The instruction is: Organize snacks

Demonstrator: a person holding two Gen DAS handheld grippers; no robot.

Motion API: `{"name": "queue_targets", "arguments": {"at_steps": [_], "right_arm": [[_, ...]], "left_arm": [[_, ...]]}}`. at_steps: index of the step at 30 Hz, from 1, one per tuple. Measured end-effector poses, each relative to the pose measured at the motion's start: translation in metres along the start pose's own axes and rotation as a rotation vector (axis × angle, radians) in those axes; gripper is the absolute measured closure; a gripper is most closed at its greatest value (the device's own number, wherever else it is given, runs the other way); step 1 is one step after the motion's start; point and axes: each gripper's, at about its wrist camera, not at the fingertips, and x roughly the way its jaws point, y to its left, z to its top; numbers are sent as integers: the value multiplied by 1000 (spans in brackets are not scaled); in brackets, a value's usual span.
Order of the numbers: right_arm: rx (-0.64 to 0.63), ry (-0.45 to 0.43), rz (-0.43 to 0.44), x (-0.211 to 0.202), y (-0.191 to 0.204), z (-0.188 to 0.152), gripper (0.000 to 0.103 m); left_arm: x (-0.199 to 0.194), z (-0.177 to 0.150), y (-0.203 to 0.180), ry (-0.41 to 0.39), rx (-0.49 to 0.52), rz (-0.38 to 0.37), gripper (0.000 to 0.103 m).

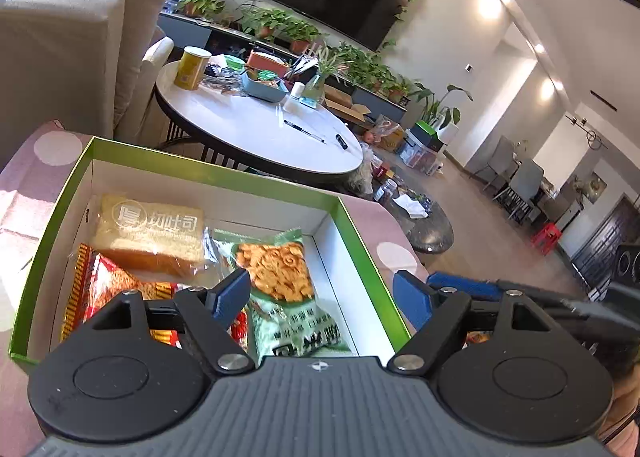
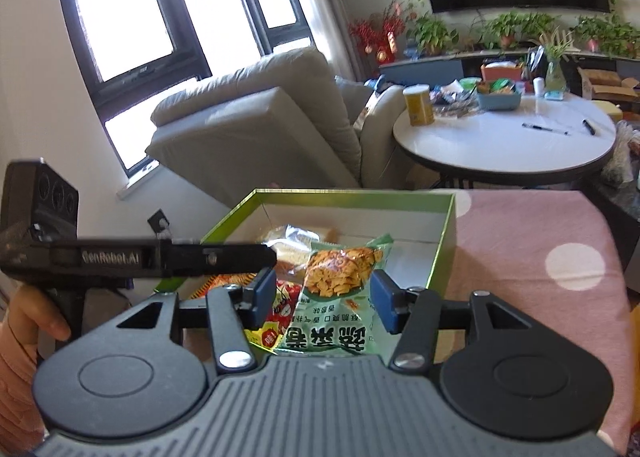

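Three packets already lie in the green box: a wrapped bread loaf at the far left, a red snack packet near left, and a green cracker packet on the right half. The box sits on a pink dotted cloth, which covers the counter. No loose snack shows on the cloth around it, so this part of the job looks close to done; more snacks may wait in the blue tub on the far round table, though that is a guess.

The left tongs stand wide open above the green cracker packet, gripping nothing. The right tongs also stand open, straddling that packet's near end in their view; whether the pads touch it I cannot tell.

The box's right wall stands just beside the left tongs' right pad, and the two tools sit close together. Bare box floor lies right of the green packet. Up and back toward the near side is the free way out.
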Motion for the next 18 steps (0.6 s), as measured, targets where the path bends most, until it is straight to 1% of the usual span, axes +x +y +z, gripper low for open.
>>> {"name": "queue_targets", "arguments": {"at_steps": [5, 8, 11, 14, 16, 18], "right_arm": [[16, -37, -20, -18, 3, -3, 25], [31, -47, -22, -26, 4, -8, 25], [48, -49, -34, -33, 4, -15, 25], [79, -40, -48, -37, 2, -23, 25], [100, -30, -74, -40, 1, -30, 25], [115, -20, -120, -41, 0, -37, 25]], "left_arm": [[-9, -12, -10, -2, 32, -7, 24], [-16, -18, -17, -5, 56, 4, 22], [-24, -25, -26, -24, 85, 30, 15], [-32, -33, -36, -36, 125, 40, 13], [-36, -38, -42, -39, 136, 38, 10], [-36, -45, -47, -25, 148, 32, 10]]}}
